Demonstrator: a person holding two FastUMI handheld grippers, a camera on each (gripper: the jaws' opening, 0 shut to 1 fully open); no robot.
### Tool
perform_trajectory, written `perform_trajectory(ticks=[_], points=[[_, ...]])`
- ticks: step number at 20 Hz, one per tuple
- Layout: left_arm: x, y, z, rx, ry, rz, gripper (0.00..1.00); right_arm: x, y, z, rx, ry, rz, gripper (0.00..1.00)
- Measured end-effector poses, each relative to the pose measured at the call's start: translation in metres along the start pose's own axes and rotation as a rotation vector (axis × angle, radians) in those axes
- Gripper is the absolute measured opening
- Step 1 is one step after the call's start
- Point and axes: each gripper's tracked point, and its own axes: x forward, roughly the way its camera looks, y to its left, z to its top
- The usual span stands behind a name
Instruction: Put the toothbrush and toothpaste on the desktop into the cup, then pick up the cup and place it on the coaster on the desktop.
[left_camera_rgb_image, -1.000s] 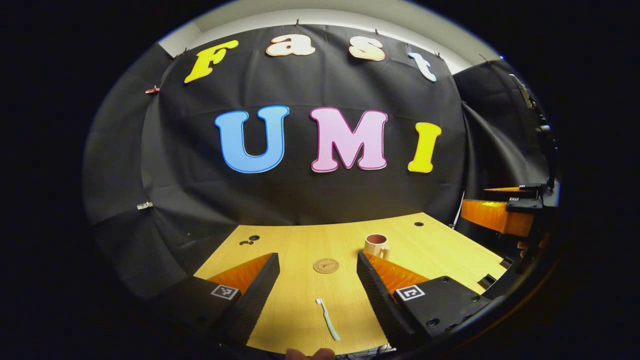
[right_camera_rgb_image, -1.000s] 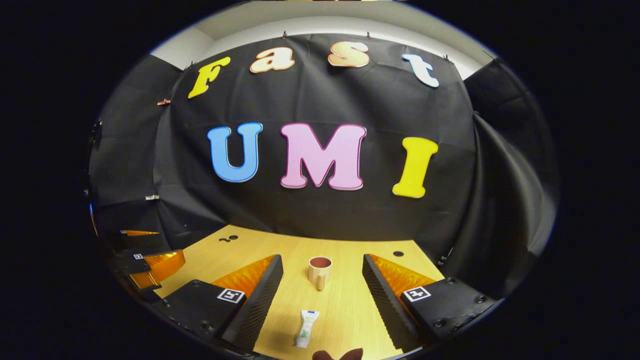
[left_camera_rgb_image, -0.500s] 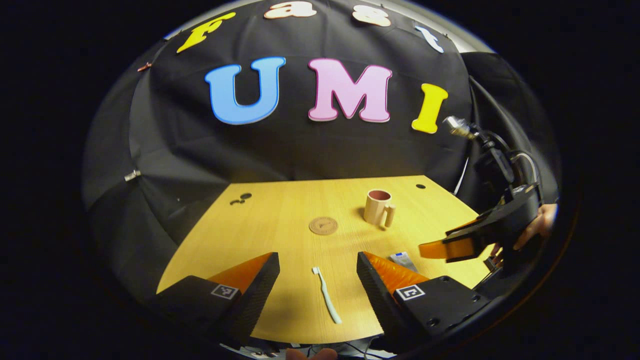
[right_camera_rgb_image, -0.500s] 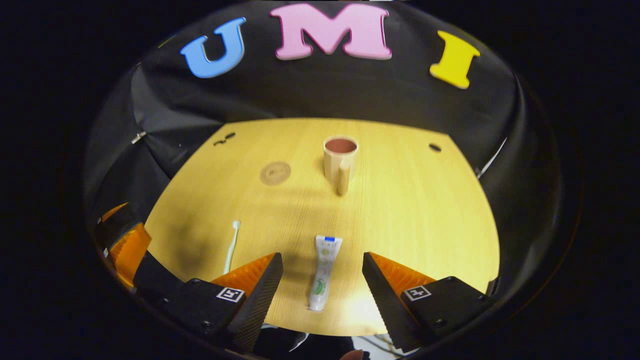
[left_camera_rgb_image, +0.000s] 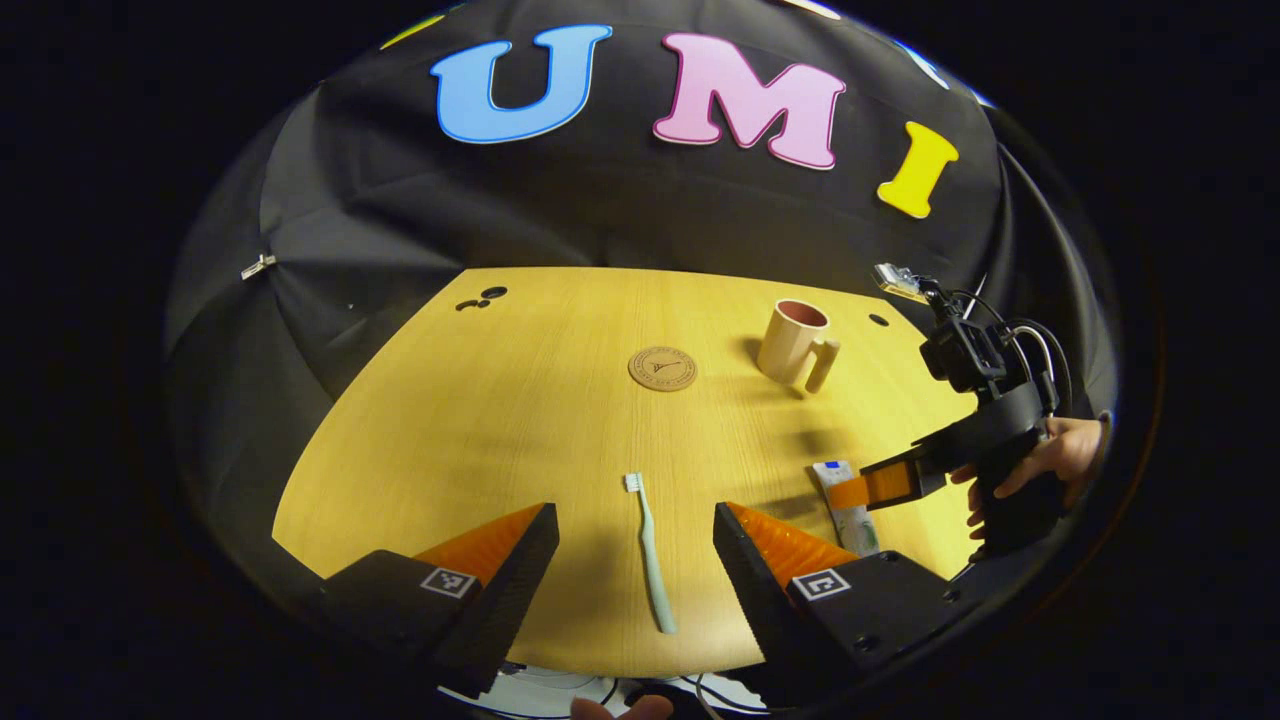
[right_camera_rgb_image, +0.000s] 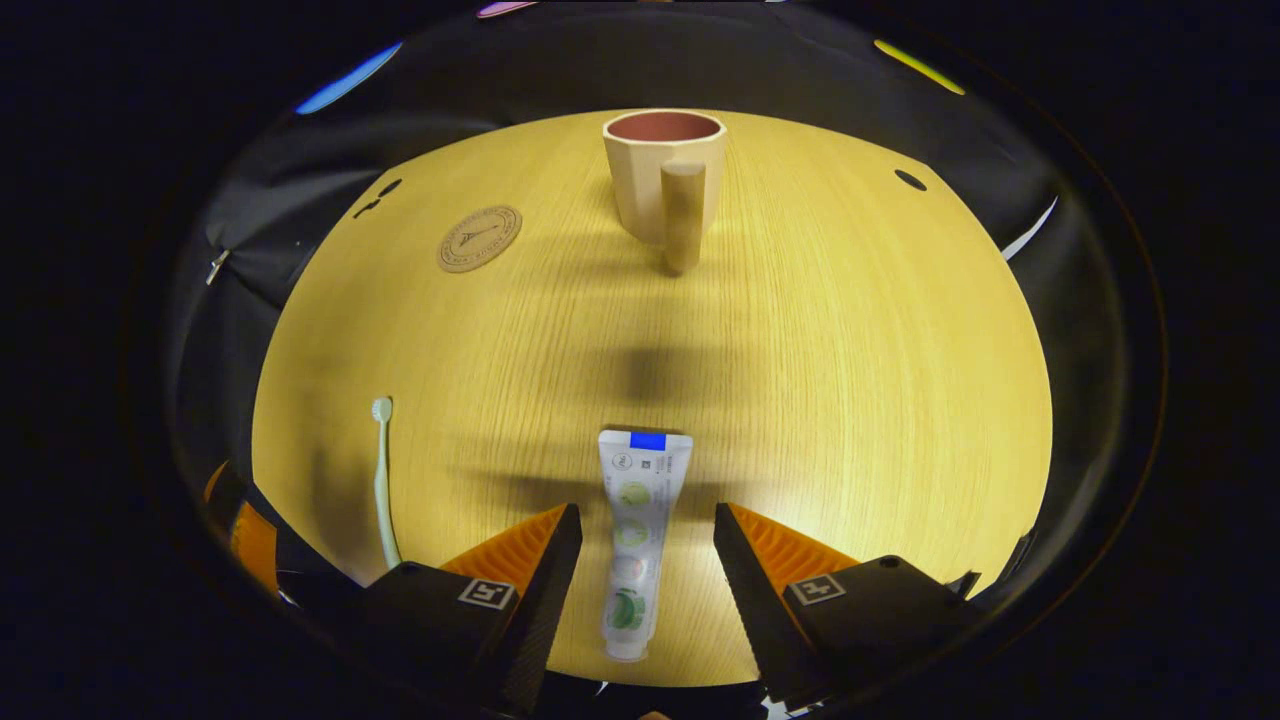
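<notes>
- Left gripper: jaws released, spread either side of the toothbrush lying on the counter.
- Right gripper: jaws released, flanking the flat toothpaste tube.
- Cup upright, beside the coaster.

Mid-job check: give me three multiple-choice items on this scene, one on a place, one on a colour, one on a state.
1. The toothpaste lies:
A. in the cup
B. between the right gripper's fingers
C. on the coaster

2. The cup's inside is:
A. reddish-brown
B. blue
C. white

3. The left gripper is:
A. shut on the toothbrush
B. open
C. shut on the cup

Key: 1 B, the tube sits flat on the table between both fingers. 2 A, its rim shows that colour. 3 B, the toothbrush lies untouched between spread fingers.
</notes>
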Motion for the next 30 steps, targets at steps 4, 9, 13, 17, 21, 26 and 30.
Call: perform_trajectory(ticks=[4,9,13,17,21,26,30], points=[[0.018,-0.005,-0.007,-0.005,0.056,0.014,0.99,0.011,0.001,-0.007,0.014,0.068,-0.004,0.78],[0.037,-0.011,-0.022,-0.027,0.138,0.025,0.99,0.016,-0.002,-0.012,0.019,0.099,-0.017,0.40],[0.059,-0.014,-0.038,-0.052,0.217,0.038,0.99,0.012,-0.002,-0.012,0.016,0.057,0.040,0.30],[0.075,-0.007,-0.048,-0.052,0.274,0.064,0.96,0.003,-0.001,-0.009,0.060,-0.027,0.121,0.26],[0.084,-0.004,-0.068,-0.043,0.365,0.091,0.94,-0.038,0.002,0.023,0.100,-0.228,0.300,0.26],[0.097,-0.007,-0.073,-0.036,0.418,0.099,0.91,-0.082,-0.010,0.052,0.125,-0.382,0.372,0.26],[0.101,-0.012,-0.072,-0.020,0.419,0.090,0.73,-0.114,-0.023,0.067,0.109,-0.474,0.376,0.26]])
